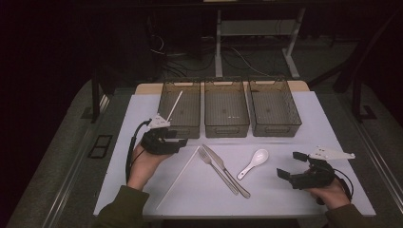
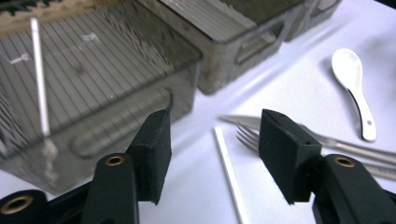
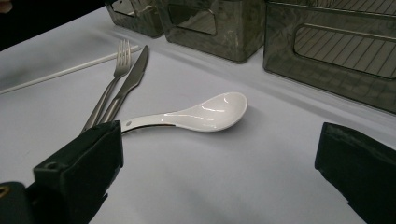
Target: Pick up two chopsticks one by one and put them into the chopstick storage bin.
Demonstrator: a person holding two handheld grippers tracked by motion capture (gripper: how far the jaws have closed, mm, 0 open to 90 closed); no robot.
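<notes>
A white chopstick (image 1: 178,175) lies slantwise on the white mat, left of a fork (image 1: 216,168) and a knife (image 1: 228,172) lying side by side. To their right rests a white ceramic spoon (image 1: 254,162). A second white chopstick (image 1: 174,107) leans inside the left bin (image 1: 167,124). My left gripper (image 1: 179,138) hovers at that bin's front wall, open and empty; between its jaws in the left gripper view (image 2: 215,126) I see the chopstick (image 2: 229,172) and fork tines (image 2: 247,136) below. My right gripper (image 1: 291,165) rests open at the right; its view (image 3: 222,140) faces the spoon (image 3: 201,114).
Three smoky see-through bins stand in a row at the back of the mat; the middle bin (image 1: 226,129) and the right bin (image 1: 275,128) look bare inside. The mat's front edge runs close to both forearms. Beyond the table it is dark, with desk legs and cables.
</notes>
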